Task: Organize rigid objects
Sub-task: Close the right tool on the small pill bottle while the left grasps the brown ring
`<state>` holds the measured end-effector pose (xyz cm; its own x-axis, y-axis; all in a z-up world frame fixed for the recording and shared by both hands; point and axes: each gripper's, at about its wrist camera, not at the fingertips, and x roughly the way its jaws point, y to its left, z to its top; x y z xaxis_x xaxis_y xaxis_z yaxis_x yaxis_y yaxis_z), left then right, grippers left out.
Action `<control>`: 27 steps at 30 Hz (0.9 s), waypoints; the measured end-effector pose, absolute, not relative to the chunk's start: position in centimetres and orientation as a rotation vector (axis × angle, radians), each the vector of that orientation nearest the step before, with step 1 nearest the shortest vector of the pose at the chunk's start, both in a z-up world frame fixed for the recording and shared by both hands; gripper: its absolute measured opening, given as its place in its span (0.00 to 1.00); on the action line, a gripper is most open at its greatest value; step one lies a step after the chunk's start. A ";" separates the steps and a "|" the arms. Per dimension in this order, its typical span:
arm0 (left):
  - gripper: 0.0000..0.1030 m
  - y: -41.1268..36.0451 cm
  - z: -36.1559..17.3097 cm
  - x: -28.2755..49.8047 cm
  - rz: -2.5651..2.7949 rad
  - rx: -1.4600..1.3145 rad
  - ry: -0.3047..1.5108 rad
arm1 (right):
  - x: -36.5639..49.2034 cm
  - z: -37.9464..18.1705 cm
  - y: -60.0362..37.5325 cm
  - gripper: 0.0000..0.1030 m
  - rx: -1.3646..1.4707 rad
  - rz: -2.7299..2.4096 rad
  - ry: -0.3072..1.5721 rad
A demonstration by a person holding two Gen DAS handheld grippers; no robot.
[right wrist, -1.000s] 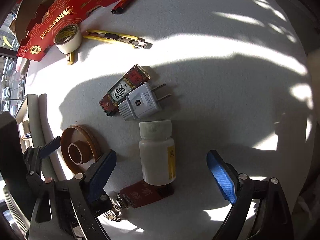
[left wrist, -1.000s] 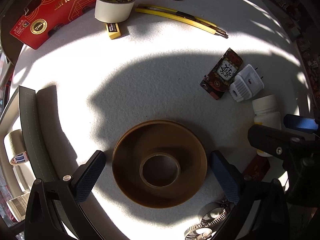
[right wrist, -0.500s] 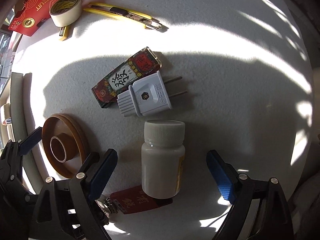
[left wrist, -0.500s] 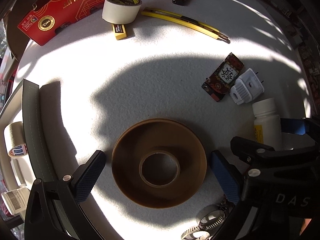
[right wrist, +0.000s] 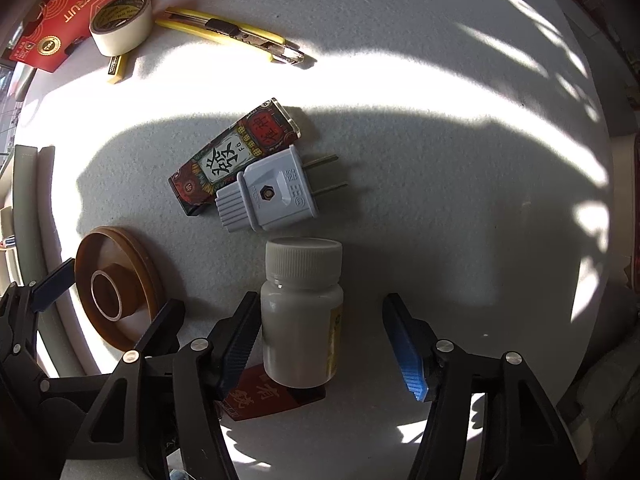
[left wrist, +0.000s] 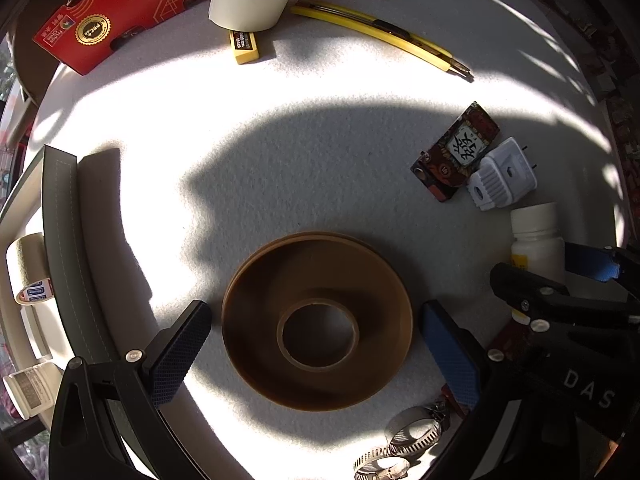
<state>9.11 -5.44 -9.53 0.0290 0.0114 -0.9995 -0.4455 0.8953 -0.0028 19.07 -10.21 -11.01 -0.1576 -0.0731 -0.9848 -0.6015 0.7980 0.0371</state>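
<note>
A white plastic bottle (right wrist: 302, 320) with a ribbed cap lies flat on the white felt table, its base resting on a red card (right wrist: 264, 396). My right gripper (right wrist: 322, 340) points down over it with its jaws closing. The left finger touches the bottle's side, while the blue right pad (right wrist: 404, 344) still stands off it. A wide brown tape roll (left wrist: 256, 312) lies flat between the fingers of my left gripper (left wrist: 316, 340), which is open, both pads a little off the roll's rim. The bottle (left wrist: 536, 236) also shows at the right of the left wrist view.
A grey plug (right wrist: 272, 196) and a patterned lighter case (right wrist: 236, 152) lie just beyond the bottle. Farther off are a yellow utility knife (right wrist: 228, 32), a white tape roll (right wrist: 120, 20) and a red carton (right wrist: 60, 0). Hose clamps (left wrist: 412, 436) lie near the left gripper. A grey tray wall (left wrist: 64, 240) borders the left.
The right gripper came in closer over the bottle and its jaws narrowed, the left finger coming up against the bottle. The left gripper stayed open around the brown roll.
</note>
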 end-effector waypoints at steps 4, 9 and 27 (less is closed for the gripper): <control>1.00 -5.5 -9.7 9.1 0.365 -0.357 1.505 | 18.2 -11.0 -9.9 0.61 -0.538 0.509 1.682; 1.00 -5.8 -10.1 8.7 0.366 -0.355 1.495 | 17.9 -10.1 -10.4 0.63 -0.537 0.526 1.679; 0.90 -6.3 -10.2 9.0 0.329 -0.335 1.538 | 17.9 -9.6 -11.3 0.36 -0.552 0.550 1.678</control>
